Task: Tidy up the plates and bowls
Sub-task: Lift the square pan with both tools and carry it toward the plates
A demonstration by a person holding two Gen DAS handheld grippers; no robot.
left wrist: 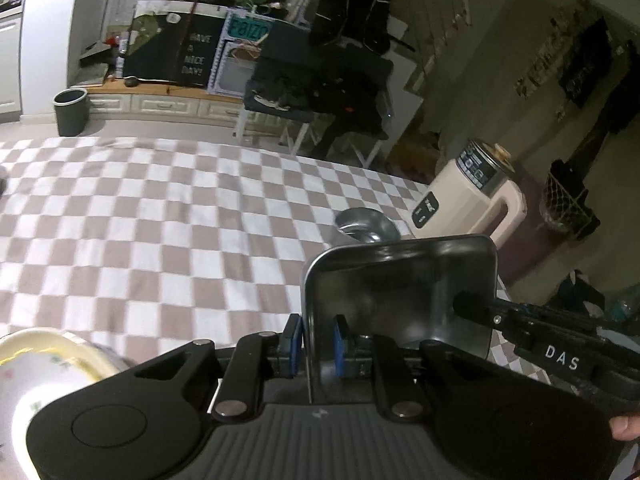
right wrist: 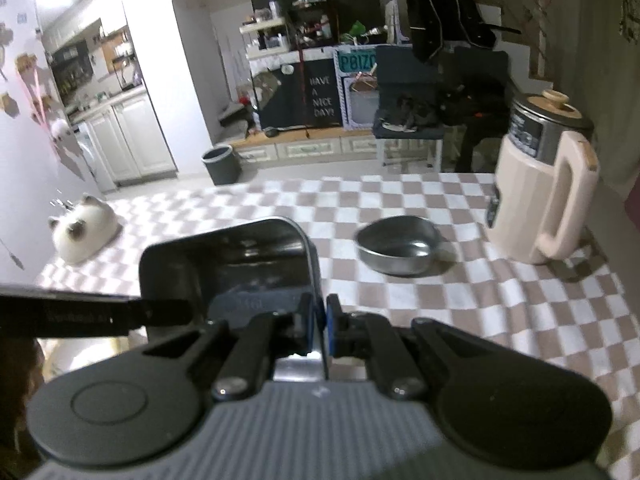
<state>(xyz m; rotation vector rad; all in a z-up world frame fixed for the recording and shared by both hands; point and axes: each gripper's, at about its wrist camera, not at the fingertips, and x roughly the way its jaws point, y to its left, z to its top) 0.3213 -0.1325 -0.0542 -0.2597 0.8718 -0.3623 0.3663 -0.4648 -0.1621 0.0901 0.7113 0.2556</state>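
One metal tray (left wrist: pixel 400 280), one steel bowl (right wrist: pixel 394 250) at frame centre, one jug (right wrist: pixel 544 200); my left tool (left wrist: pixel 316 346) and right tool (right wrist: pixel 319 330) each pinch narrowly on the tray's rim.

Your right claw (right wrist: pixel 319 330) pinches the right rim of a square steel tray (right wrist: pixel 228 260), lifted over the checkered tabletop (right wrist: pixel 460 312). The other claw (right wrist: pixel 176 312) reaches in from the left. A steel bowl (right wrist: pixel 396 250) sits ahead, a cream jug (right wrist: pixel 536 196) beside it.
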